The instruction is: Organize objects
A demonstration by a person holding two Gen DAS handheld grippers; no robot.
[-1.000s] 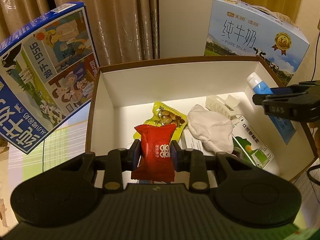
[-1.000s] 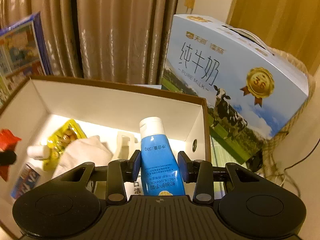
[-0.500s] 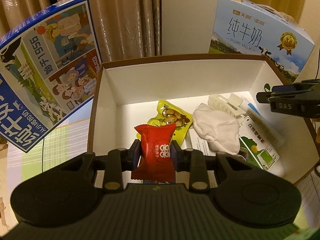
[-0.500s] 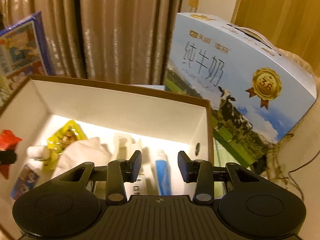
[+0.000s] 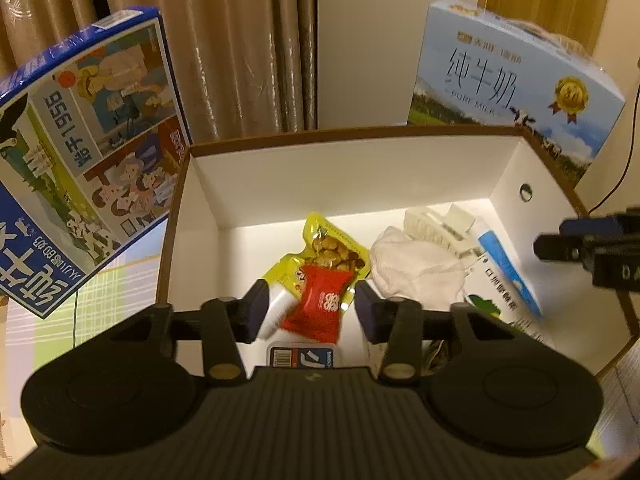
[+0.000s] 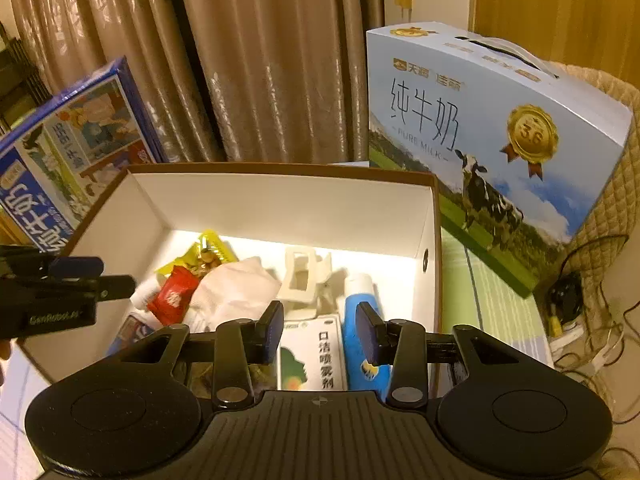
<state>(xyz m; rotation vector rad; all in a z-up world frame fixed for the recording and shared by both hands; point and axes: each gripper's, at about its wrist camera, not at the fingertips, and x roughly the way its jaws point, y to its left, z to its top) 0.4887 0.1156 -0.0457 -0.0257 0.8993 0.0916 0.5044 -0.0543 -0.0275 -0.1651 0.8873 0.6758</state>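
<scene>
Nearest the left wrist camera, the left gripper point(image 5: 307, 310) hangs over the near end of the white storage box point(image 5: 360, 168); its jaws have just been opening, and the red snack packet point(image 5: 320, 306) sits between them with clear space on either side, touching neither pad and, it seems, already lying on the things below, though blur makes it hard to say whether it has fully settled. It leans on a small white tube point(image 5: 276, 310) and overlaps the yellow nut pouch point(image 5: 320, 252) just behind it. Further into the box lie the white cloth point(image 5: 412, 268), a white hair clip point(image 5: 436, 224) and, along the right wall, the blue tube point(image 5: 508, 268). The right gripper point(image 6: 319, 332) stands with its jaws apart and nothing between them, above the near right part of the box. The likeliest trouble, in my judgement, is the packet sliding off the rounded tube, or a pad catching its crimped edge as the gripper lifts away and dragging it back out. The right wrist view shows what the left hardly does: the green-and-white spray carton point(image 6: 314, 354) beside the blue tube, and a tangle of cables on the floor beyond the box's right wall. Only the left view shows a barcoded item point(image 5: 302, 358) under the packet.
</scene>
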